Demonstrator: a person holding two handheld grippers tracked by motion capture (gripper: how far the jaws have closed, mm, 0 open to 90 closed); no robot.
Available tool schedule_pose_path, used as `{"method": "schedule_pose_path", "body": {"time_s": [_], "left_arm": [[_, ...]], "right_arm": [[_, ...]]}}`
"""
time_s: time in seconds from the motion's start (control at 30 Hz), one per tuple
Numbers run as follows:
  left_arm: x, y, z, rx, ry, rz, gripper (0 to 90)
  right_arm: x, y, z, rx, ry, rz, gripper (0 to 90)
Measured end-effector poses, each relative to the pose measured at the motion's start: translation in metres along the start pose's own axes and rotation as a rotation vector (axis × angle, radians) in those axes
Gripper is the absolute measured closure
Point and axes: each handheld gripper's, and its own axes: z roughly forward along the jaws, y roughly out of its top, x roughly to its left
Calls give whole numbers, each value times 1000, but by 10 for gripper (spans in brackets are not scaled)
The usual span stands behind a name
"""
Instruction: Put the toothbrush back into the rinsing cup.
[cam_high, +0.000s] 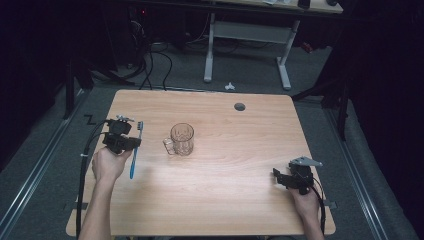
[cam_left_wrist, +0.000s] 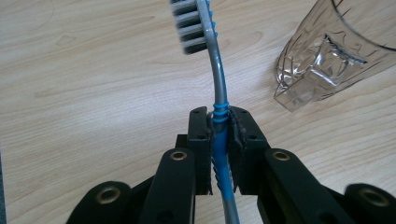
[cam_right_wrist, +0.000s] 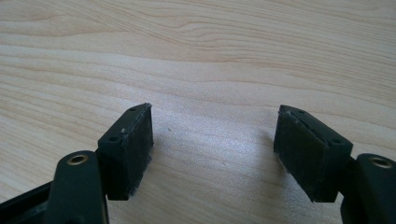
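The room around me is dark, and the light falls on a pale wooden table (cam_high: 240, 200) with a round grommet hole (cam_high: 240, 106) near its far edge. My left gripper (cam_high: 131, 142) is clamped on a blue and grey toothbrush (cam_high: 135, 150), its pads squeezing the blue ribbed part of the handle, as the left gripper view shows (cam_left_wrist: 219, 140). The brush's long axis runs away from me along the table's depth, with the bristle head (cam_left_wrist: 190, 25) at the far end and the tail of the handle pointing back toward my forearm. The clear cut-glass mug (cam_high: 181, 138) stands upright to the right of the brush, near it but not touching (its handle faces my left hand). So the coming move, as I judge it, turns on swinging the brush rightward and tipping it upright over the mug's open mouth. My right gripper (cam_high: 280, 178) rests well apart at the near right, released, holding nothing between its spread pads (cam_right_wrist: 135, 149).
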Motion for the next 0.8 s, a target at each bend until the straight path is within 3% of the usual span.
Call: {"method": "schedule_pose_path", "body": {"time_s": [0.8], "left_arm": [[-24,6,-12,-76,-86,50,799]], "right_arm": [[0,0,0,0,0,-1,288]]}}
